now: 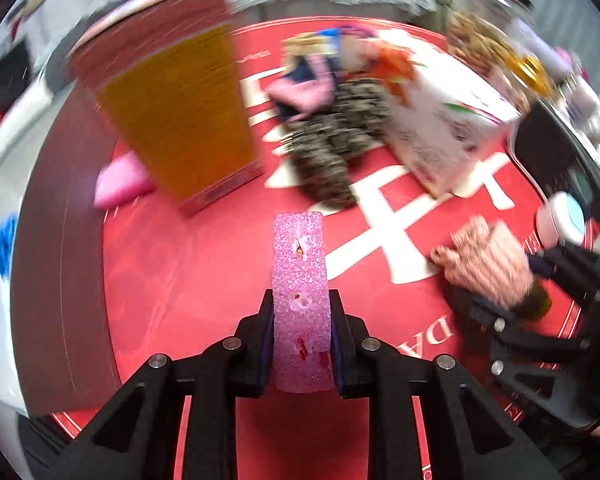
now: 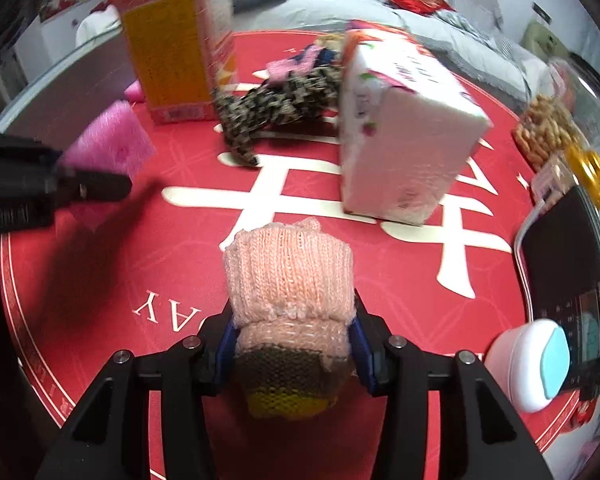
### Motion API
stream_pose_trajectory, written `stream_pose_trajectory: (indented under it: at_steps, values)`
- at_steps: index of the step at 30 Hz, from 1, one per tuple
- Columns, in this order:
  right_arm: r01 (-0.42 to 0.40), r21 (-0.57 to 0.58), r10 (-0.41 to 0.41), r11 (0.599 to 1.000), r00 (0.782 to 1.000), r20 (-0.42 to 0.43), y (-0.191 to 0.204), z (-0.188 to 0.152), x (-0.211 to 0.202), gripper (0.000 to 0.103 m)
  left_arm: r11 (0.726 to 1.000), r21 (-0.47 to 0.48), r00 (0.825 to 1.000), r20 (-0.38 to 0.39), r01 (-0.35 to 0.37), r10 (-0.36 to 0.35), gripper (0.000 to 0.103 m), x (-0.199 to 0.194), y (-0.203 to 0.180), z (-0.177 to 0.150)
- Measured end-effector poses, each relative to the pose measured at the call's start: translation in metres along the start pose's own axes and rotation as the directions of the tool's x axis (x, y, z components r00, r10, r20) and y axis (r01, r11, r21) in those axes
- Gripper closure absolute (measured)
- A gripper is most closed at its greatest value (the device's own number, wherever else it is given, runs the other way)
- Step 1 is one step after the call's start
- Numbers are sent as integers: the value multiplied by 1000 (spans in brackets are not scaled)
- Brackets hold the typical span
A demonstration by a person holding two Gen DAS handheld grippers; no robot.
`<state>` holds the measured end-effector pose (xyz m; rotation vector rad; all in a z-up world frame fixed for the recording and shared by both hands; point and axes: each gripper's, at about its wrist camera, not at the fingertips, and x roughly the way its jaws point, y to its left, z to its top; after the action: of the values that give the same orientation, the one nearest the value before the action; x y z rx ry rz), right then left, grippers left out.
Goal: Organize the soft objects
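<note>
Two grippers over the red tabletop, left gripper clamping a pink sponge, right gripper clamping a peach knitted sock.

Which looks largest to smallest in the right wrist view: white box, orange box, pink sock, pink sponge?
1. white box
2. orange box, farther off, so its true size is unsure
3. pink sock, close to the camera, so enlarged
4. pink sponge, partly hidden

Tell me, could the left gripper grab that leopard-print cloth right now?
Probably not: the left gripper is already shut on a pink sponge, so its fingers are full, though nothing blocks the way to the leopard-print cloth.
</note>
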<state>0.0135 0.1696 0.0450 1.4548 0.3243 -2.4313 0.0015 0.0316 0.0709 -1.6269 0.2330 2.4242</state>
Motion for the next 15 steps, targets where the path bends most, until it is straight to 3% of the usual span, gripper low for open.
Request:
stream_pose_trajectory:
  at_steps: [4,7,15]
  values:
    - [-7,133,5,991,1000,9,-28,-1,-11,53,998,70,1000,14,4,-5,79,-5,-24,16]
    - [16,223,-23,975,999,27,-51,-2,-24,53,997,71,999,19,26,-27,79,-6,-36,34]
    - [109,292,-135,950,988,71,-85,21,-45,53,997,74,998,59,19,-23,79,-12,-52,76]
